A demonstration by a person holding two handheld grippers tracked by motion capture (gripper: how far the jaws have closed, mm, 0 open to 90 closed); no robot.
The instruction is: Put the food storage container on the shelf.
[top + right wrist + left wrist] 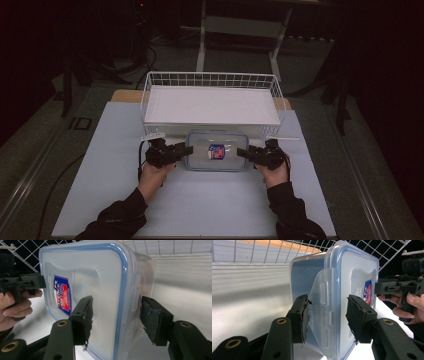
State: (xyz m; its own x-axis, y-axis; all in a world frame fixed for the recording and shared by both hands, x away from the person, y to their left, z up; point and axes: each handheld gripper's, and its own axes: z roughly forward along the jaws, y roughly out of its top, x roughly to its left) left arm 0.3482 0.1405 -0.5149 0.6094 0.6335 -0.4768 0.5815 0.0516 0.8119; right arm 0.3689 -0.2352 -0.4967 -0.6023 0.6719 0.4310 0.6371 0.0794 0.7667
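Observation:
A clear plastic food container point(217, 162) with a blue-rimmed lid and a red and blue label point(216, 151) lies level just in front of the wire basket. My left gripper point(187, 149) clamps its left end, one pad on the lid and one under the base, over the end latch point(322, 302). My right gripper point(240, 151) holds the opposite end the same way. In the left gripper view my left gripper point(325, 317) straddles the container point(352, 272); the right gripper point(387, 286) shows beyond. In the right gripper view my right gripper point(116, 315) grips the container point(95, 272), with the left gripper point(32, 282) behind.
A white wire basket point(210, 75) with a white liner stands right behind the container. The white tabletop point(200, 205) stretches toward the person. The person's dark sleeves come in from the bottom edge. Cables trail off the table at the left, and table legs stand in the dark behind.

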